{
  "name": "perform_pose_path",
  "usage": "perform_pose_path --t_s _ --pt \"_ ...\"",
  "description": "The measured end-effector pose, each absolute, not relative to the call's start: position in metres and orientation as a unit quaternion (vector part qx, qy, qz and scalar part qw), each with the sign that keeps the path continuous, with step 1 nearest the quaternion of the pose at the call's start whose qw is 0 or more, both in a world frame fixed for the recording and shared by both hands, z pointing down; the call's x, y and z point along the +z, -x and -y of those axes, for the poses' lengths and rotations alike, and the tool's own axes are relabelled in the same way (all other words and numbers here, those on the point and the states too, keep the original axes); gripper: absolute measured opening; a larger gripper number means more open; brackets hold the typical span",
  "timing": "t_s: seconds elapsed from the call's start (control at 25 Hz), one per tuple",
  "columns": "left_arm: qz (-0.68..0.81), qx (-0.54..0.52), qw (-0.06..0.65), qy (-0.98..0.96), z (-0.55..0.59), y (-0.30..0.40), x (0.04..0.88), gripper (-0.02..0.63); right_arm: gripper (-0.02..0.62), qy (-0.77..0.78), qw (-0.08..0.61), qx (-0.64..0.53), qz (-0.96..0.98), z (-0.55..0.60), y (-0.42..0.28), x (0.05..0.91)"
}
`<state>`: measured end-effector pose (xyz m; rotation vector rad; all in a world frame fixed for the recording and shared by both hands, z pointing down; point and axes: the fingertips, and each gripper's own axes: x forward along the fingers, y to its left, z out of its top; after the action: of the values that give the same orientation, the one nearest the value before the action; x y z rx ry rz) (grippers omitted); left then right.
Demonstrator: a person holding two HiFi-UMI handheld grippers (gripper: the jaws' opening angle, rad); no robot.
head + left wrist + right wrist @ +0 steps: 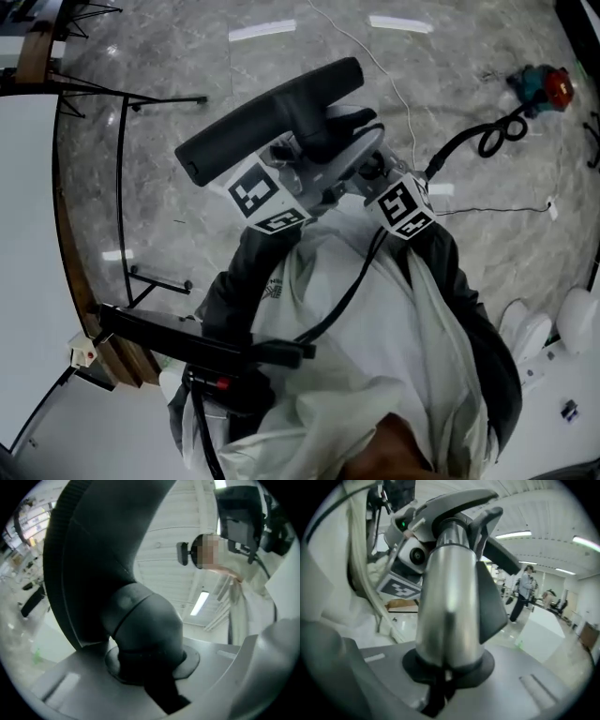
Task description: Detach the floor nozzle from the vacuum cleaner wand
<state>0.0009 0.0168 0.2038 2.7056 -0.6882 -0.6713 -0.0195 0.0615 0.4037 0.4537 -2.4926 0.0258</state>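
Head view: floor nozzle (272,117) held up off marble floor (187,56), in front of chest. Both grippers crowd beneath it and hide its joint with the wand.

Left gripper view only: left gripper (147,665) jaws pinching nozzle's dark neck (140,620).

Right gripper view only: right gripper (446,667) jaws pinching silver wand (450,592).

Nozzle and wand joined or apart: cannot tell.

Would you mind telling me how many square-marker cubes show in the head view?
2: one cube on the left claw, gripping the floor nozzle; the other, right of it, on the right claw, gripping the wand. None seems hidden.
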Motion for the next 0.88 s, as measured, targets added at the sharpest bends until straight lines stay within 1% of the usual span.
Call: perform_pose_path --t_s 0.12,0.2,0.24,0.32,0.4,0.52,0.6,0.68,0.72,0.88 --pt "0.138 -0.250 0.081 -0.955 -0.048 -0.012 0.188 0.078 0.043 -0.016 0.271 0.034 0.962 -0.096 0.018 0.392" --pt "0.100 -0.254 0.074 -0.959 -0.058 -0.017 0.186 0.078 0.043 0.068 0.256 0.064 0.962 -0.115 0.016 0.386" --pt "0.091 -0.254 0.078 -0.960 -0.060 -0.018 0.186 0.078 0.043 0.086 0.253 0.077 0.961 -0.121 0.016 0.385" --pt "0.093 -0.254 0.093 -0.958 -0.058 -0.018 0.188 0.078 0.043 0.061 0.255 0.089 0.961 -0.119 0.019 0.389" --pt "0.130 -0.253 0.115 -0.952 -0.049 -0.013 0.192 0.074 0.043 -0.023 0.262 0.079 0.961 -0.107 0.023 0.395" --pt "0.247 -0.232 0.153 -0.928 -0.021 0.000 0.203 0.071 0.043 -0.198 0.280 0.044 0.939 -0.073 0.024 0.402" --pt "0.329 -0.213 0.184 -0.901 0.001 0.011 0.214 0.071 0.043 -0.275 0.296 0.023 0.914 -0.052 0.021 0.405" --pt "0.358 -0.208 0.197 -0.889 0.010 0.017 0.218 0.071 0.043 -0.296 0.304 0.007 0.905 -0.043 0.020 0.405" --pt "0.350 -0.212 0.191 -0.892 0.007 0.017 0.216 0.072 0.043 -0.289 0.303 0.000 0.908 -0.042 0.021 0.404" --pt "0.261 -0.234 0.130 -0.927 -0.018 0.004 0.197 0.074 0.044 -0.220 0.301 -0.013 0.928 -0.054 0.018 0.399"
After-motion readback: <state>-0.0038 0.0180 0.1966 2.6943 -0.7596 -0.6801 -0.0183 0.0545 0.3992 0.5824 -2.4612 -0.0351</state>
